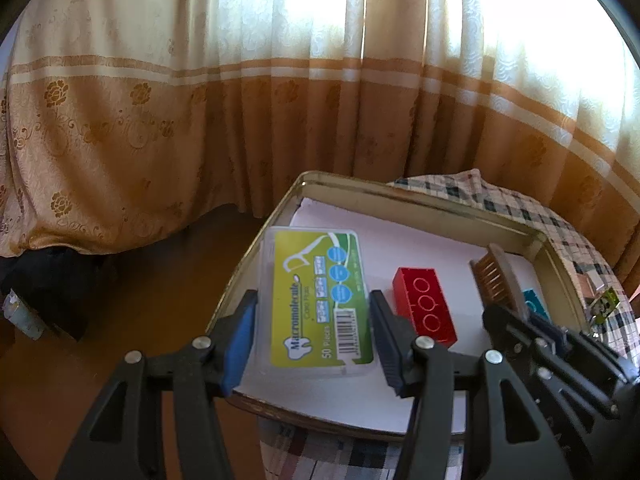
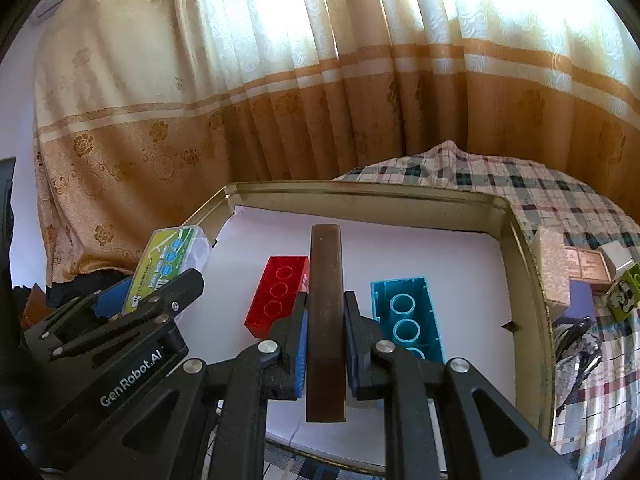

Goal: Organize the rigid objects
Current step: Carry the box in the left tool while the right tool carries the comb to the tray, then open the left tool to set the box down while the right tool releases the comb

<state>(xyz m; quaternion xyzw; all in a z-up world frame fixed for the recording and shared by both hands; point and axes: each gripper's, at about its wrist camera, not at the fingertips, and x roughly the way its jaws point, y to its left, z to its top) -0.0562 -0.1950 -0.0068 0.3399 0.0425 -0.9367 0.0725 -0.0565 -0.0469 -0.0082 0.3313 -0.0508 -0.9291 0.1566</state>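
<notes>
My left gripper (image 1: 312,340) is shut on a clear floss-pick box with a green and yellow label (image 1: 318,300), held over the left side of a gold metal tray (image 1: 420,196) lined with white paper. The box also shows in the right wrist view (image 2: 168,264). My right gripper (image 2: 325,344) is shut on a brown wooden brush (image 2: 326,312), held over the tray's middle; its bristles show in the left wrist view (image 1: 496,280). A red brick (image 2: 278,296) and a teal brick (image 2: 408,316) lie in the tray on either side of the brush.
The tray rests on a plaid cloth (image 2: 560,192). Small boxes and a green cube (image 2: 624,292) lie on the cloth right of the tray. A tan flowered curtain (image 1: 160,120) hangs behind. The floor (image 1: 140,300) is brown at left.
</notes>
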